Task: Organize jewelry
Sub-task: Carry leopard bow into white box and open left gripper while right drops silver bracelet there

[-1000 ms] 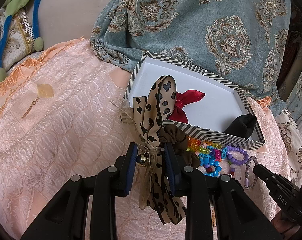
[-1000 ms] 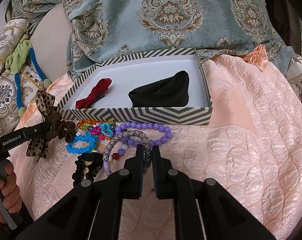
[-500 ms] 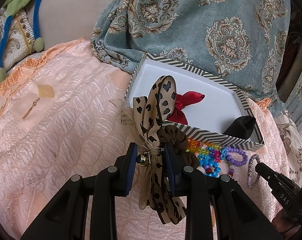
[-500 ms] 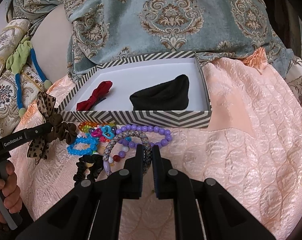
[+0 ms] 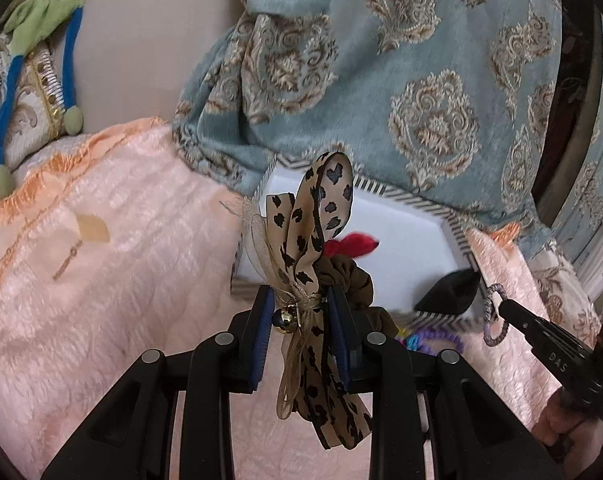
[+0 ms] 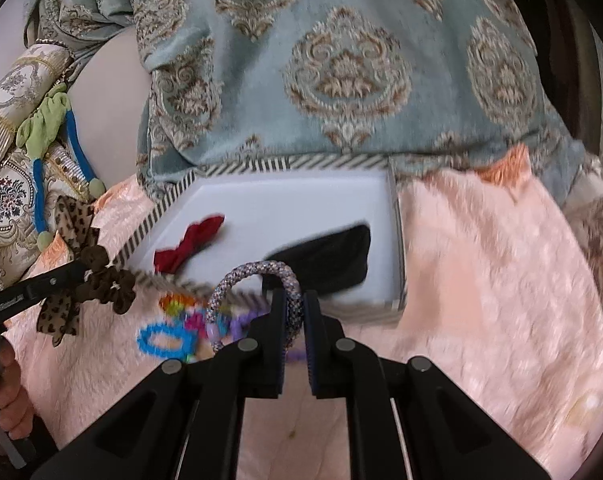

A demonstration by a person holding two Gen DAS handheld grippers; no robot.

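My left gripper (image 5: 299, 304) is shut on a leopard-print bow scrunchie (image 5: 313, 240) with a small gold bell, lifted off the bedspread in front of the box. My right gripper (image 6: 293, 312) is shut on a grey-lilac beaded bracelet (image 6: 237, 276), raised above the pile; the same bracelet (image 5: 491, 312) shows at the right of the left wrist view. The striped box (image 6: 397, 240) with a white floor holds a red bow (image 6: 189, 240) and a black pouch (image 6: 333, 252). Blurred colourful bracelets (image 6: 169, 336) lie before the box.
A blue-grey damask cushion (image 6: 341, 72) leans behind the box. The peach quilted bedspread (image 5: 101, 260) spreads all around. A green and blue fabric cord (image 5: 65, 60) hangs at the far left. A hand (image 6: 5, 384) grips the left tool's handle.
Both grippers have risen. The beaded bracelet has come up off the pile with the right gripper, and the leopard scrunchie now hangs higher against the box.
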